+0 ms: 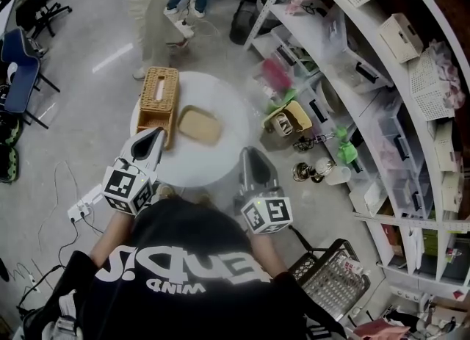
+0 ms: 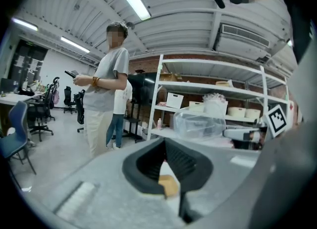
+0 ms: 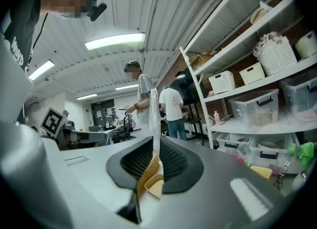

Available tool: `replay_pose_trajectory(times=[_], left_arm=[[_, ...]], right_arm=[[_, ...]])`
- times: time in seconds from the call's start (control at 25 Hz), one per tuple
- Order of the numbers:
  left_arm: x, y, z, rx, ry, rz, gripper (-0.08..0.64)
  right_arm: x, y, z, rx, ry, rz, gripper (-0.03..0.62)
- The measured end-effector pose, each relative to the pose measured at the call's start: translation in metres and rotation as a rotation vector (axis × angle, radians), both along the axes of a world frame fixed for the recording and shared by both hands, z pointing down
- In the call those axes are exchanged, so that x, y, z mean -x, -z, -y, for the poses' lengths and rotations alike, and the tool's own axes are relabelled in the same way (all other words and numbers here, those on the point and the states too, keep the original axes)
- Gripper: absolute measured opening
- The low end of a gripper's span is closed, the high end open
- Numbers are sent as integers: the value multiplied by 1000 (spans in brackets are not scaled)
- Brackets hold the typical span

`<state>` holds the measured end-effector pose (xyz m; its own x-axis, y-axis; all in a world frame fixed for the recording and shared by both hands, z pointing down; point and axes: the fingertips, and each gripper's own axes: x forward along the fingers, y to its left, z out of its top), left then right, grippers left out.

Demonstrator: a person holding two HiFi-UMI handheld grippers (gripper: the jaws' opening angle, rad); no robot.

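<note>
Head view.
- Round white worktop: bears two items.
- Woven tissue box: on the worktop's left part, with a slot in its top.
- Tan tray: at the worktop's middle, just beside the box.
- Left gripper: over the worktop's left near edge, its tip just beside the box's near end. Fingers together, nothing held.
- Right gripper: at the worktop's right near edge, apart from the tray. Fingers together, nothing held.
- Shelf rack: right of the worktop.
- Black wire basket: on the floor, well apart from the worktop.

Left gripper view.
- Left gripper: fingers meet at the tips, with nothing between them.
- Tan tray: a corner shows through the gap under the fingers, on the worktop.
- Person in a grey T-shirt: stands beyond the worktop.

Right gripper view.
- Right gripper: fingers a thin slit apart and empty.
- Woven tissue box and tan tray: both seen through the slit, on the worktop.
</note>
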<state>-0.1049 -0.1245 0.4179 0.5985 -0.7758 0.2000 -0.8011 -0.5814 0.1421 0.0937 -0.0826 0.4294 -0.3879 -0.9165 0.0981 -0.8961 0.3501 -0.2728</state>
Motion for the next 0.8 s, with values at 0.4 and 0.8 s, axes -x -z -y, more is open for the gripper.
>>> replay_pose_trajectory(times=[0.4, 0.8], left_arm=[[-3, -11, 6, -9, 1, -15, 2], [0, -20, 11, -7, 13, -18, 2]], right_arm=[[5, -24, 7, 41, 7, -20, 43], [7, -37, 13, 69, -4, 6, 43]])
